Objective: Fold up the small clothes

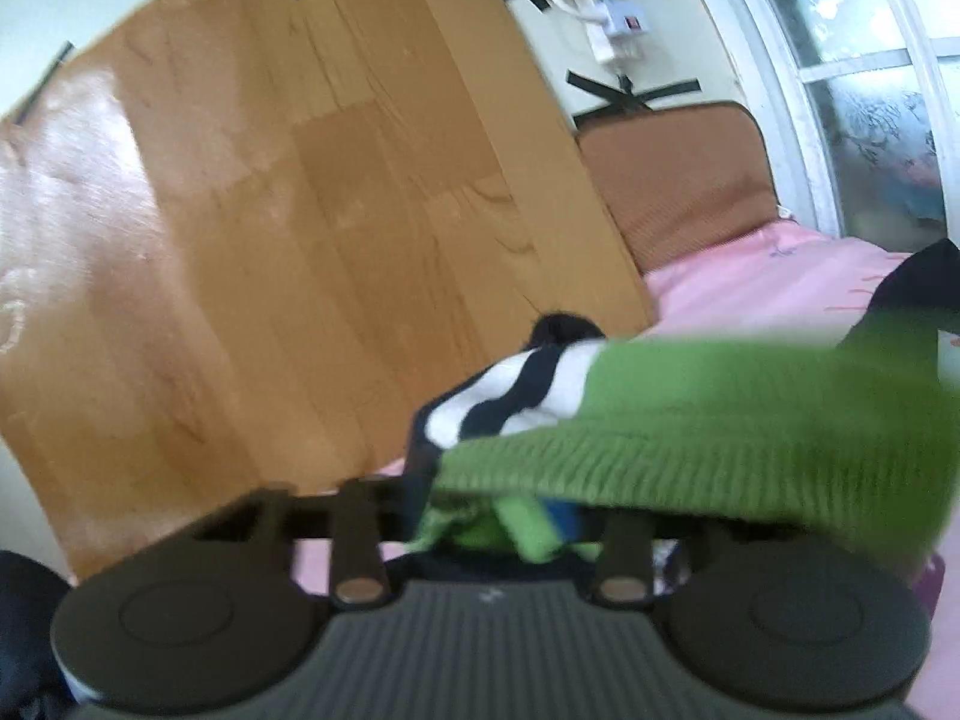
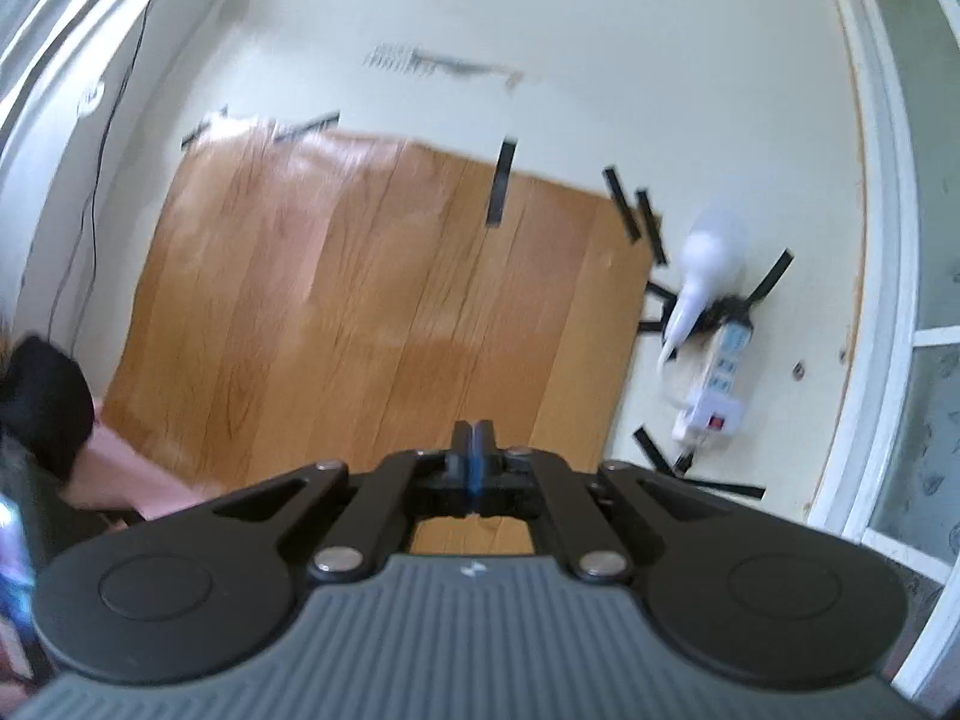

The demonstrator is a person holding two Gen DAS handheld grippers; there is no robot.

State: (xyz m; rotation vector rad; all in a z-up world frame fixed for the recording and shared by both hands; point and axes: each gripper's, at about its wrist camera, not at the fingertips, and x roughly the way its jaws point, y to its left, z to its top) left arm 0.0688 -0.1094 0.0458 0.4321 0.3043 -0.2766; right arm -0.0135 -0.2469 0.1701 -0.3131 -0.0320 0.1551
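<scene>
Drooping softly over the left gripper (image 1: 504, 516), whose finger state stayed hidden, the green knit garment (image 1: 690, 420) wanted a ribbed-hem hold; the right gripper (image 2: 473, 456) was closed, empty.

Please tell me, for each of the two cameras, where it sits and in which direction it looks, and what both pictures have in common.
Left wrist: sits on the left hand-held gripper, looking low over the pink bedding at a green knitted garment draped across its fingers; jaw state hidden.
Right wrist: sits on the right hand-held gripper, raised, facing the wall; its fingers are shut and hold nothing.
Shared: the wooden board taped to the wall and the white power strip.
</scene>
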